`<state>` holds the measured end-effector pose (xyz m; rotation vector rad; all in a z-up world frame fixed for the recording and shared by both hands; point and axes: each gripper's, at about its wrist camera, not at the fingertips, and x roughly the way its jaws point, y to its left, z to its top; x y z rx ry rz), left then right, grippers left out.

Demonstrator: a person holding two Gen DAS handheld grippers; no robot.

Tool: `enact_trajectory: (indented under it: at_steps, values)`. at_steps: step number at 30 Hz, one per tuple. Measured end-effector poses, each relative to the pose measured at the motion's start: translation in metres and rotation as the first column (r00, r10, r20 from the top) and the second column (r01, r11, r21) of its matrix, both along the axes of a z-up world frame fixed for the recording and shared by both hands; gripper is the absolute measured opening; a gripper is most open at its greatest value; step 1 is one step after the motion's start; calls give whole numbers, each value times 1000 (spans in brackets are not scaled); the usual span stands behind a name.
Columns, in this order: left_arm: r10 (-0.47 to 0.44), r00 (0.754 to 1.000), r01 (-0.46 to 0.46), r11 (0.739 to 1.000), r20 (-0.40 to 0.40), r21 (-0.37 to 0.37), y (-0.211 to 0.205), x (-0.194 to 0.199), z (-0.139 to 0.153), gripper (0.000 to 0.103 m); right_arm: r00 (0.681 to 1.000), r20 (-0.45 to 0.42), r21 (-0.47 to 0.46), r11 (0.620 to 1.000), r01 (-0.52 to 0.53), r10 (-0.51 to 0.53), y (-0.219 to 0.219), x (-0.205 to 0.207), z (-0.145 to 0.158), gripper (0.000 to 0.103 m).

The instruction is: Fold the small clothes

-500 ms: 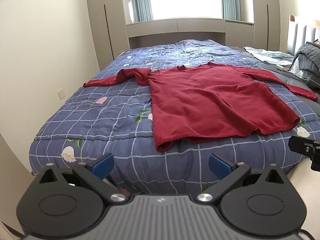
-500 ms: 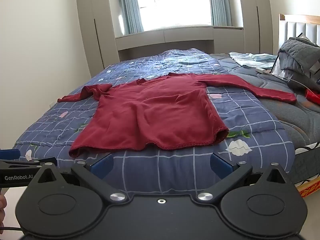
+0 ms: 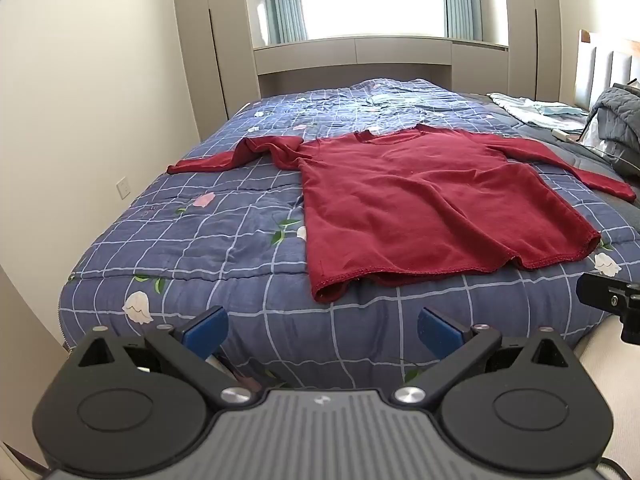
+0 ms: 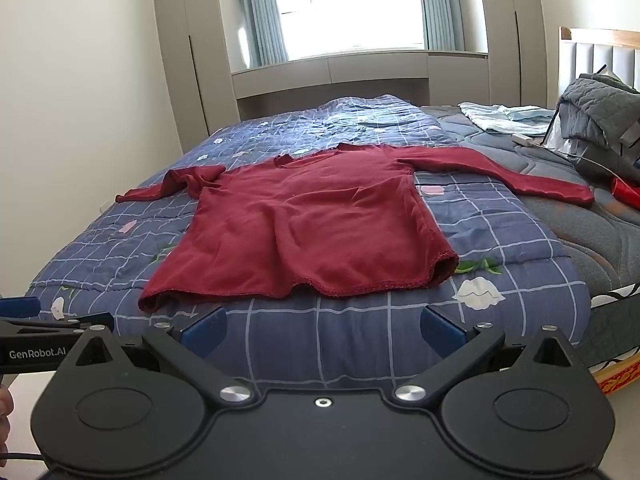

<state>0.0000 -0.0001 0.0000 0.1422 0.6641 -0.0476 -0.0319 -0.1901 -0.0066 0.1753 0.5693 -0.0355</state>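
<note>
Both my left tool (image 3: 322, 330) and right tool (image 4: 324, 330) stand spread wide with nothing in them, hanging short of the bed's (image 3: 180, 248) near edge, where the red long-sleeved top (image 3: 420, 204) lies flat with its hem toward me and sleeves out to the sides. Its left sleeve (image 3: 236, 156) is bunched at the shoulder, so a fold could come out crooked, and a pinch at the hem might catch the quilt too. The only writing I can read is "GenRobot.AI" (image 4: 38, 353) on the left tool's side.
</note>
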Motion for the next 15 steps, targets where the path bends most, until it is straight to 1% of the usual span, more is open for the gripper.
enact_trajectory:
  at_steps: [15]
  values:
    - [0, 1000, 0, 1000, 0, 0, 0, 0, 0, 103, 1000, -4, 0, 1000, 0, 0, 0, 1, -1, 103]
